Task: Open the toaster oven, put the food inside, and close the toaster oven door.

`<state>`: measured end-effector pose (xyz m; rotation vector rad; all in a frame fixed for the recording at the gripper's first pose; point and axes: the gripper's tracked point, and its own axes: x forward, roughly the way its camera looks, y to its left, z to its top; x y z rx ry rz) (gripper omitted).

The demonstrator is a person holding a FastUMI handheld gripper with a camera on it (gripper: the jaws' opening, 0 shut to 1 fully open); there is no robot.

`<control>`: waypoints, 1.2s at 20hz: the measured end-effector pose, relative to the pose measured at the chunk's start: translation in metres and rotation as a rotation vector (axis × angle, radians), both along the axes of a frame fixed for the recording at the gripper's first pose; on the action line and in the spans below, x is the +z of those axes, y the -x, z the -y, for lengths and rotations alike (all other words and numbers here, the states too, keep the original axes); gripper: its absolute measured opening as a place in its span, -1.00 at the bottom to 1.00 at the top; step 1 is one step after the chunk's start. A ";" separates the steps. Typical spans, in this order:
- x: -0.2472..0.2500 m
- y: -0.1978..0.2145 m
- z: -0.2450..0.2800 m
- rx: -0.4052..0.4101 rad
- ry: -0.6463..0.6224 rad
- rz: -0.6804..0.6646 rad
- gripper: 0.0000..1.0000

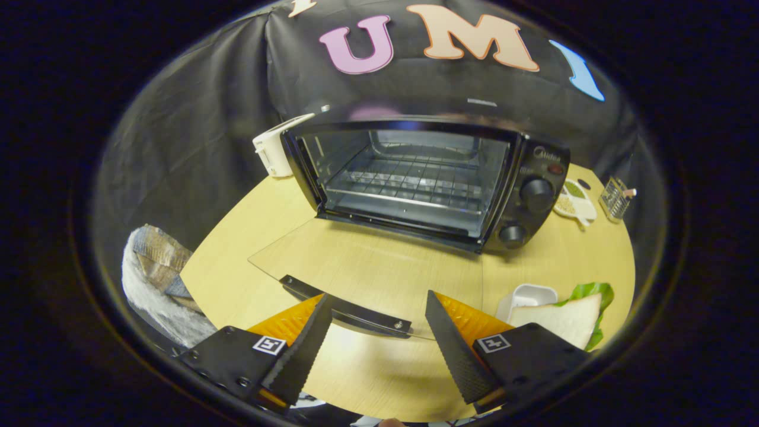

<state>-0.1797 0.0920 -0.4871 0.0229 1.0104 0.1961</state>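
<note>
Wood table, oven open, jaws apart.

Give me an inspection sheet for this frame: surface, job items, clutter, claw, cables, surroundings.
Surface: light wooden round table, bare in front of the oven.
Job's things: black toaster oven, glass door folded flat onto the table, wire rack bare; white sandwich bread with green lettuce beside a small white tub.
Clutter: white appliance behind the oven; small tray and wire holder past its knobs.
Claw: open, holding nothing, over the door handle.
Cables: nothing seen.
Surroundings: black cloth wall; grey bundle off the table.
</note>
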 end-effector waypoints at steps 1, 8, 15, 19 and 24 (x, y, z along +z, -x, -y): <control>-0.006 0.004 0.000 -0.004 -0.009 -0.018 0.99; -0.015 0.018 0.002 -0.003 -0.050 -0.036 0.96; 0.063 -0.035 0.046 -0.110 -0.067 0.202 0.95; 0.099 -0.058 0.106 -0.198 -0.012 0.311 0.95; 0.100 -0.047 0.181 -0.294 0.085 0.325 0.95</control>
